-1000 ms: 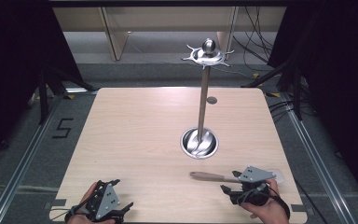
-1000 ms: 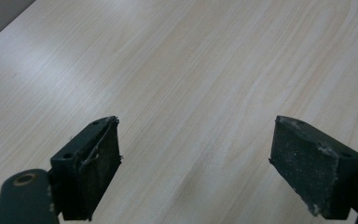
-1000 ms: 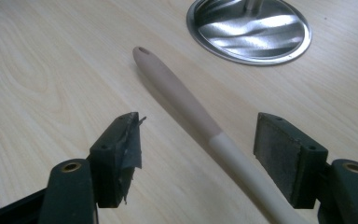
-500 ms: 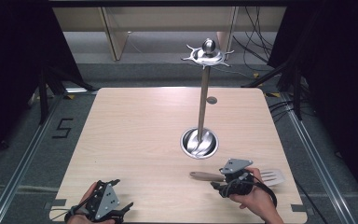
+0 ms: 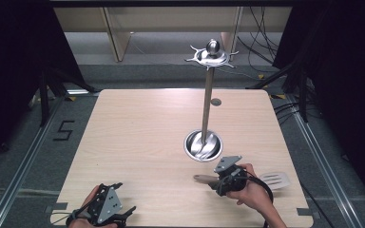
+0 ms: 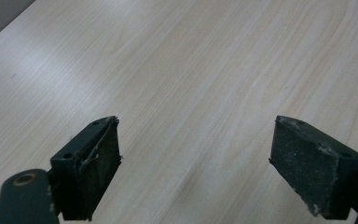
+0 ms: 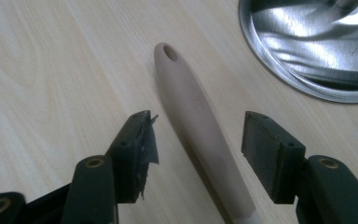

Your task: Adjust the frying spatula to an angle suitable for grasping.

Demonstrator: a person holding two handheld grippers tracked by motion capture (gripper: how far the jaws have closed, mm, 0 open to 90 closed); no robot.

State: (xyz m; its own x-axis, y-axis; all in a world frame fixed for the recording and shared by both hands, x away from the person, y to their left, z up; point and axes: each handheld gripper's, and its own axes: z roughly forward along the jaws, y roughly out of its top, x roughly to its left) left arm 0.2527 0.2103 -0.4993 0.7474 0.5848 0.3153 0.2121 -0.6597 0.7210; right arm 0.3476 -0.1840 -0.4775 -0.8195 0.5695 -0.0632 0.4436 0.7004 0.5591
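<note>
1. The spatula (image 5: pixel 240 179) lies flat on the wooden table (image 5: pixel 142 137), just on the near side of the steel stand's round base (image 5: pixel 203 145), its slotted metal blade (image 5: pixel 274 180) pointing away to the base's right.
2. The right gripper (image 7: pixel 196 140) sits over the handle (image 7: pixel 196 123), one jaw on each side. The jaws are spread apart, with a gap between each pad and the handle, so nothing is clamped.
3. The handle is a smooth, pale beige, rounded bar with a small oval hanging hole at its free end, which points towards the base's near rim.
4. The base is a shallow polished metal dish with bright reflections; a thin straight pole (image 5: pixel 207 102) rises from it to a hooked crown topped by a ball (image 5: pixel 212 46).
5. The left gripper (image 5: pixel 105 212) rests near the table's front edge, well to the left of the base, jaws released and wide over bare tabletop.
6. Its black pads (image 6: pixel 101 161) look rough and worn at the edges.
7. The table is light wood grain with rounded corners.
</note>
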